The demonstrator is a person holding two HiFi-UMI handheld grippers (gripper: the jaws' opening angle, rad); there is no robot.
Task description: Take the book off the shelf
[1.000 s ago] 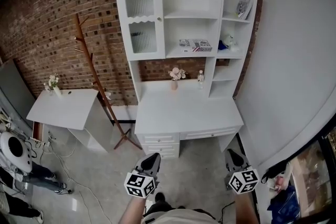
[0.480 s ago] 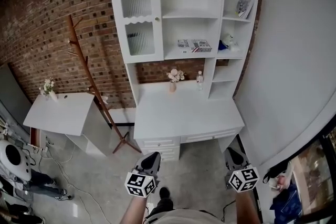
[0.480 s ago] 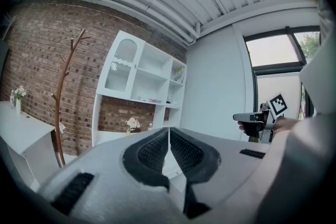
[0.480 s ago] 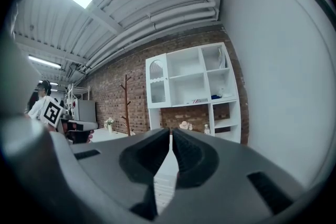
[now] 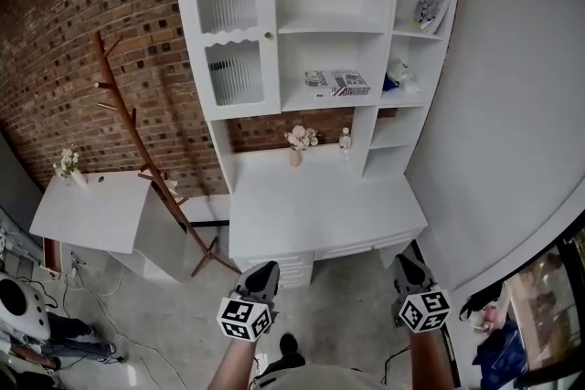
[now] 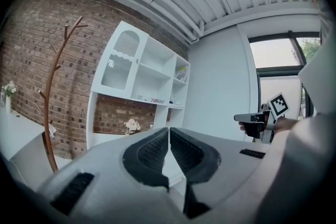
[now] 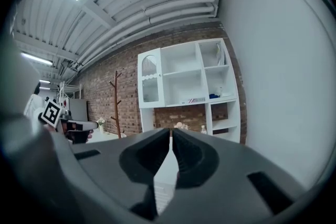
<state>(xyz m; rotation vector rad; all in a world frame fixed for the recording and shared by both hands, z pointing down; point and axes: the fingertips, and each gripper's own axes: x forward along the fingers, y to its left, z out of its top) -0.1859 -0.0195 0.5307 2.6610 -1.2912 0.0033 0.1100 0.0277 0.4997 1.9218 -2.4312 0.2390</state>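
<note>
White shelf (image 5: 329,23), red-brown brick wall (image 5: 101,23)

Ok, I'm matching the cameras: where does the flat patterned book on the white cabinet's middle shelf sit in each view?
Head view: flat patterned book, upper centre.
Left gripper view: book small, just left of centre.
Right gripper view: book small, right of centre.
Shared landmark: small vase of pale flowers on the desk beneath.

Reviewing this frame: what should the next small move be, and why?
Probably a step closer to the white desk. The left claw and right claw are both shut, empty and held low, well short of the shelf unit where the book lies flat, so reaching looks premature.
</note>
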